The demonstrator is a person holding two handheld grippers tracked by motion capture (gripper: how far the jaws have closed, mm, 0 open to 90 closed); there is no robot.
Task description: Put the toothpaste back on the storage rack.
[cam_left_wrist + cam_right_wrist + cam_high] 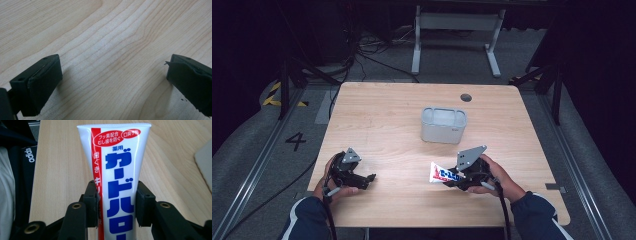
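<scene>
A white toothpaste tube point(441, 173) with red and blue print lies low over the wooden table, its flat crimped end pointing left. My right gripper point(458, 176) is shut on the tube; in the right gripper view the tube point(117, 170) runs up between the two black pads point(142, 205), which press its sides. My left gripper point(368, 179) rests near the table's front left, held in a hand. Its jaws stand wide apart in the left gripper view, with bare wood between the left gripper point(112, 82) fingertips.
A grey rectangular container point(443, 125) stands near the table's middle, beyond the tube. A round dark grommet point(466, 97) sits at the far edge. A white table frame point(457, 30) and cables lie on the floor behind.
</scene>
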